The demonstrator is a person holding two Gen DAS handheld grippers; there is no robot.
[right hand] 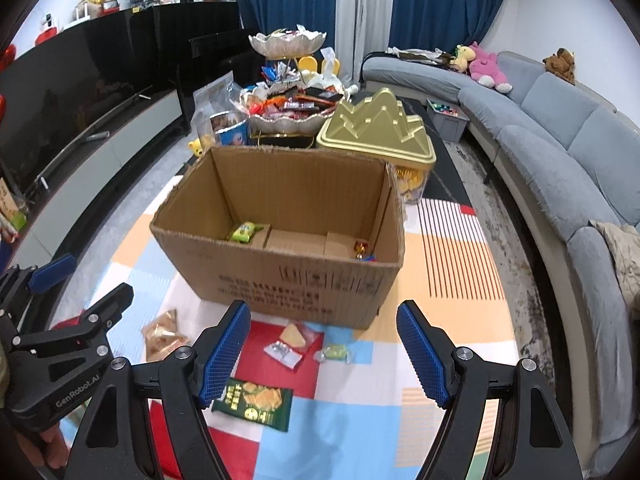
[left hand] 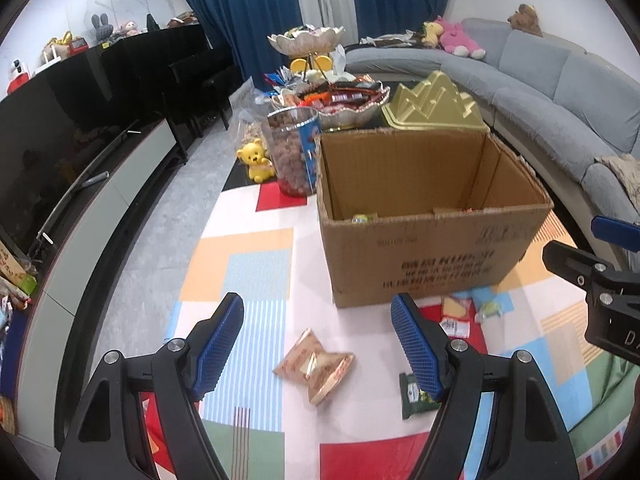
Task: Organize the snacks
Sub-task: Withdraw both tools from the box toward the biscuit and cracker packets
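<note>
An open cardboard box stands on a colourful mat. Inside it lie a green snack packet and a small red and blue candy. On the mat in front lie orange-brown snack packets, a dark green chip packet, a yellow wedge-shaped snack, a small white packet and a pale green candy. My left gripper is open and empty above the orange-brown packets. My right gripper is open and empty above the small snacks.
Behind the box stand a jar of brown balls, a yellow bear figure, a tiered bowl stand full of snacks and a gold mountain-shaped lid on a container. A grey sofa curves on the right, a TV console on the left.
</note>
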